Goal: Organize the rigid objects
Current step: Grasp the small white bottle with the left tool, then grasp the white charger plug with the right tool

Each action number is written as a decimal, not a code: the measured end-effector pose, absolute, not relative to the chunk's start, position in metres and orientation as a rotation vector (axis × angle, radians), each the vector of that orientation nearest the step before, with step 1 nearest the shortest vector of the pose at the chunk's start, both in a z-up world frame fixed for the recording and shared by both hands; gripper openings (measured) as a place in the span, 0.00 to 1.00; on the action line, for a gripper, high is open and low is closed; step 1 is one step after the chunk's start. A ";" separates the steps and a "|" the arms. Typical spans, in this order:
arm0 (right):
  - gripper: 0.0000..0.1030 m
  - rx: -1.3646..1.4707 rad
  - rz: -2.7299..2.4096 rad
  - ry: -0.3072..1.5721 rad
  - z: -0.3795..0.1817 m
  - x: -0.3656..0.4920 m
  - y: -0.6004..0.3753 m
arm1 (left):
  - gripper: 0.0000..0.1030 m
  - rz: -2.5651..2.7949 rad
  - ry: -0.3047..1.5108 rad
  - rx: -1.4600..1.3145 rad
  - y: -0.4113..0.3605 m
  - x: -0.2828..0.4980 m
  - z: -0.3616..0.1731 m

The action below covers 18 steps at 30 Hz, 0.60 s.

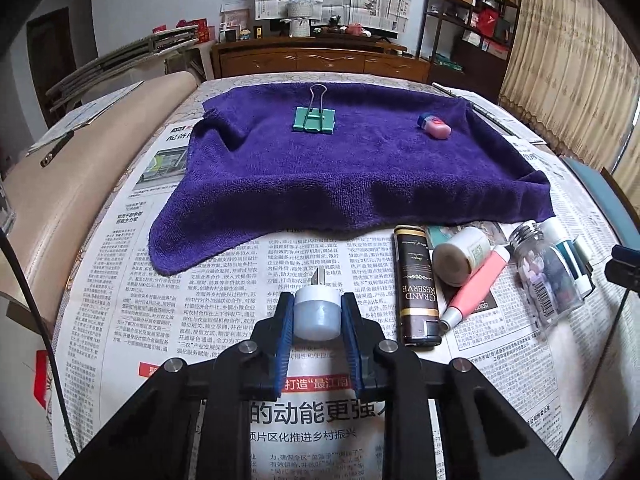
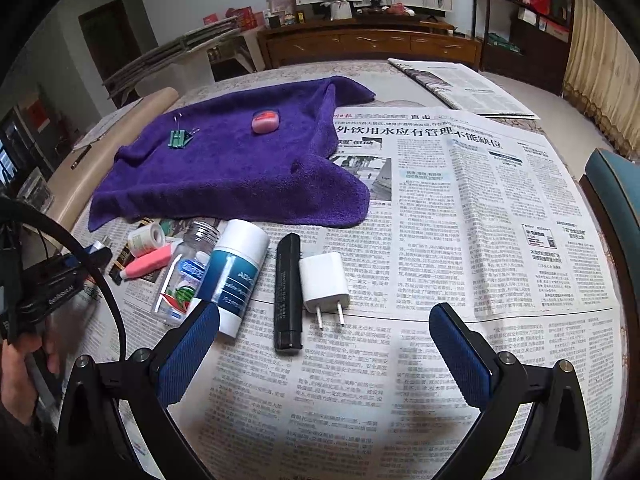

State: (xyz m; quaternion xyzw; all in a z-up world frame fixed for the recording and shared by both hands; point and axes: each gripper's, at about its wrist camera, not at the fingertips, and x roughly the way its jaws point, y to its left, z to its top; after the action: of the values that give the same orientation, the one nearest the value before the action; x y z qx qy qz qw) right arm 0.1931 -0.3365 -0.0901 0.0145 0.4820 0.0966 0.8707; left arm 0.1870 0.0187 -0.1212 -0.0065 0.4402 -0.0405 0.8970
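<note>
Held thing: a small pale plastic night-light plug (image 1: pixel 317 312) with a frosted dome and a metal USB tab at its far end, sitting between the blue pads of the left gripper (image 1: pixel 316 322), just over the newspaper (image 1: pixel 192 304) in front of the purple towel (image 1: pixel 340 168)
How it will handle: I'd judge it light and stiff, a hard shell that won't give; the rounded, smooth sides look a little slippery, so a pinch across the widest part of the body seems safest (the metal tab is too thin to trust)
Left gripper: closed down onto the plug's two sides, pads pressing it, nothing else in them
Left hand pose: tilted steeply down at the table, fingers pointing away towards the towel, the plug's tab leading
Right gripper: (image 2: pixel 324 344) spread wide with nothing between the pads, hovering over bare newspaper just short of the white charger (image 2: pixel 324 280) and the black lighter (image 2: pixel 288 292)
Right hand pose: also angled down at the table, off to the side of the clutter
Already on the towel: a green binder clip (image 1: pixel 315 119) and a pink eraser (image 1: pixel 435 126), well apart
Waiting in the pile: a dark lighter (image 1: pixel 416 288), a pink tube (image 1: pixel 476 288), a glass jar (image 1: pixel 548 276)
Where it likely goes: onto the towel with the other two, by my guess
</note>
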 end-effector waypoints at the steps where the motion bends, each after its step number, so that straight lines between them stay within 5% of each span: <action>1: 1.00 0.025 0.194 1.009 -0.091 0.194 -0.338 | 0.22 -0.085 0.913 -0.020 0.019 0.187 -0.121; 10: 0.98 -0.029 0.127 1.019 -0.106 0.207 -0.347 | 0.22 -0.091 0.914 -0.025 0.020 0.187 -0.122; 18: 0.80 -0.079 0.133 0.990 -0.113 0.219 -0.341 | 0.22 -0.102 0.920 -0.039 0.022 0.188 -0.122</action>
State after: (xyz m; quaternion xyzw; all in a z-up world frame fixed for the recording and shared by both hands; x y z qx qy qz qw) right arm 0.2190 -0.3406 -0.1131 -0.0377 0.4745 0.0637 0.8772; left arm 0.1879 0.0224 -0.1218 -0.0186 0.4436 -0.0492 0.8947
